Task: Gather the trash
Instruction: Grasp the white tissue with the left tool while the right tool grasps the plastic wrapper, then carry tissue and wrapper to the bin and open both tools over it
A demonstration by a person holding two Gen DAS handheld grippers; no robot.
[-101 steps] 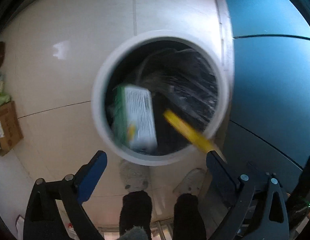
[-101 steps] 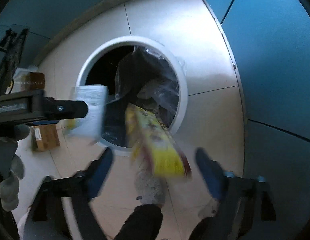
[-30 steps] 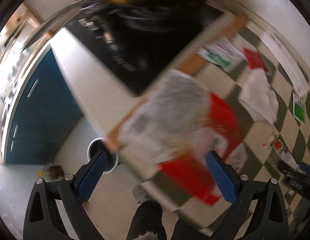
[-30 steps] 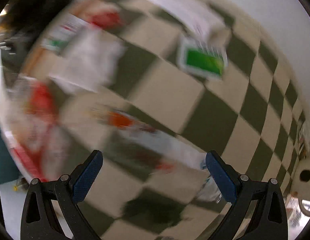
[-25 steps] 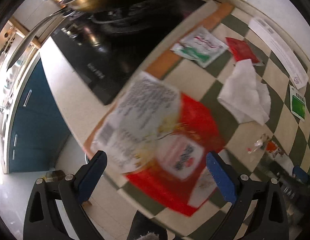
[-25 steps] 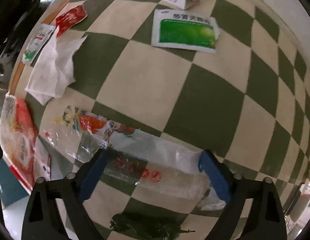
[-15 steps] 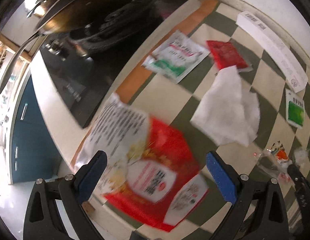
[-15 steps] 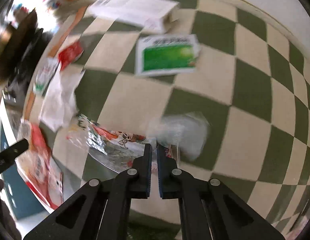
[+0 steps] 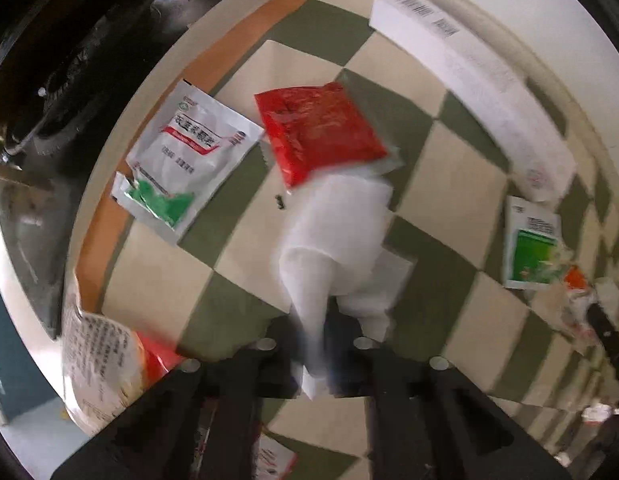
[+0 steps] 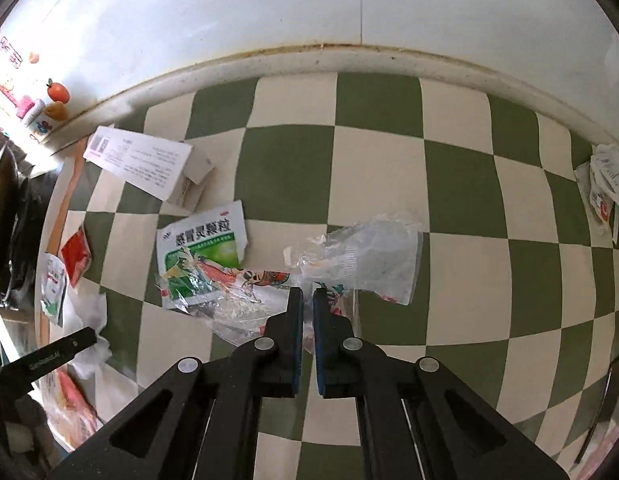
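Trash lies on a green-and-cream checkered counter (image 10: 461, 276). My left gripper (image 9: 315, 344) is shut on a white crumpled tissue (image 9: 341, 236) and lifts one end of it. My right gripper (image 10: 308, 300) is shut on a clear plastic wrapper (image 10: 361, 256) with orange print, raised off the counter. Beside the tissue lie a red sachet (image 9: 317, 128), a white-and-green sachet (image 9: 189, 160) and a long white box (image 9: 477, 76). A green medicine packet (image 10: 201, 248) lies under the wrapper's left end.
A black stove with a pan (image 9: 57, 64) is at the left of the counter. A large red-and-white bag (image 9: 105, 364) hangs over the counter's front edge. A white wall (image 10: 309, 12) borders the back. More paper scraps (image 10: 605, 188) lie at the far right.
Both grippers came from the trash bin on the floor back to the counter. The right one shut on the clear wrapper, then the left one shut on the white tissue.
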